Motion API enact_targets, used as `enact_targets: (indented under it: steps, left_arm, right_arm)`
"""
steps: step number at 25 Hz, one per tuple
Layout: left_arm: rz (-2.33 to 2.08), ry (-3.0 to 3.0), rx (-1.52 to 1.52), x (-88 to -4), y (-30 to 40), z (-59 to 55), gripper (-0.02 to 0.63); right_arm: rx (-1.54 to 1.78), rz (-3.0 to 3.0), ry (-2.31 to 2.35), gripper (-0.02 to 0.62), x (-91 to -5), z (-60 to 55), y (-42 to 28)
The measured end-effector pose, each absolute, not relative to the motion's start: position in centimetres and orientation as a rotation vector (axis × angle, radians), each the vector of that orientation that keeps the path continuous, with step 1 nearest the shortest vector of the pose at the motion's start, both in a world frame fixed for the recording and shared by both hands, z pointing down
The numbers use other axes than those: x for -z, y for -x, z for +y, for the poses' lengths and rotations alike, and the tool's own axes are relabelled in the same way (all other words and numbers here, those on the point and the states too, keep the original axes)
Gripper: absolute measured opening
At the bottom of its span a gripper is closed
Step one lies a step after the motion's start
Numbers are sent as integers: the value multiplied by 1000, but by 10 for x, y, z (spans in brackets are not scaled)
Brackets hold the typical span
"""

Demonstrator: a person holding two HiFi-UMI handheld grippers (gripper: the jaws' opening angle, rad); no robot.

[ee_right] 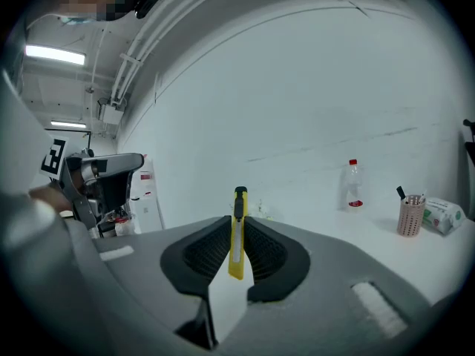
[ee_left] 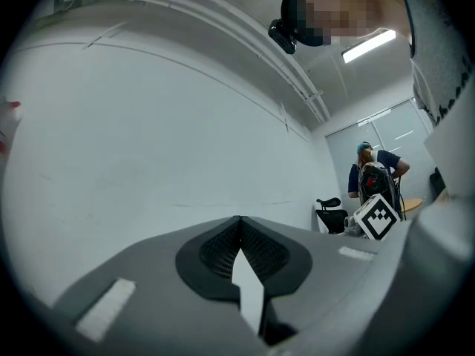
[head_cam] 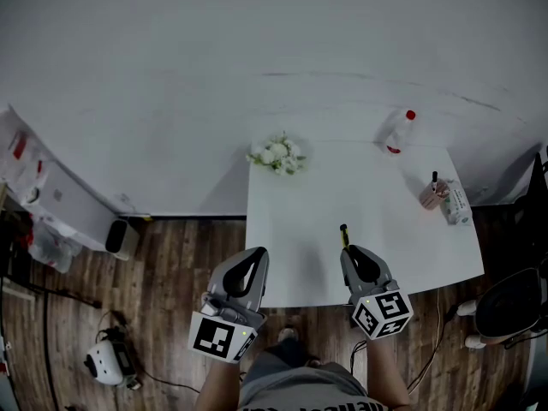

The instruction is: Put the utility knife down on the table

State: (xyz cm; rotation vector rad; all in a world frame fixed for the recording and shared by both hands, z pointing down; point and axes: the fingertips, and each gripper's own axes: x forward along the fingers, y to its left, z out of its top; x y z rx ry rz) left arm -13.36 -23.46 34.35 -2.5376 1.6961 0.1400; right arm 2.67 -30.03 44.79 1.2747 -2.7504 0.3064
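From the right gripper view I see the right gripper [ee_right: 236, 237] pinching the knife [ee_right: 237, 232]: its ribbed pads [ee_right: 202, 252] are pressed against the yellow body on both sides. The knife stands lengthwise along the jaws, with its black-capped end poking out past the tips. The head view gives only that short yellow and black end, sticking out beyond the gripper over the near part of the white table [head_cam: 377, 204]. From there I can't quite tell whether the knife is touching the tabletop or is held just above it. The left gripper [ee_left: 240, 236] has its jaws pressed together at the tips with nothing between them, which only its own view shows. The head view puts it off the table's near left corner, above the wood floor [head_cam: 171, 255]. Far across the table the head view shows flowers [head_cam: 277, 154] at the far left corner and a red-capped bottle [head_cam: 399, 132] at the far edge. A cup [head_cam: 432, 193] with a dark pen sits just beside a pack [head_cam: 455, 202] toward the right. The left gripper view misses the table things; it looks at a bare wall [ee_left: 148, 139] and a ceiling light [ee_left: 369, 44]. At far right it shows a person [ee_left: 375, 173] beside a chair [ee_left: 332, 215], with the other gripper's marker cube [ee_left: 378, 216] in front.
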Motion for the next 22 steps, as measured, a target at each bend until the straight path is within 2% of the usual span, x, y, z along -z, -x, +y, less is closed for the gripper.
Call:
enact_targets:
  steps: [22]
  left_arm:
    - [1724, 2612, -133, -374, 155, -257, 15]
  right_arm:
    - [-571, -2489, -1213, 55, -552, -319, -11]
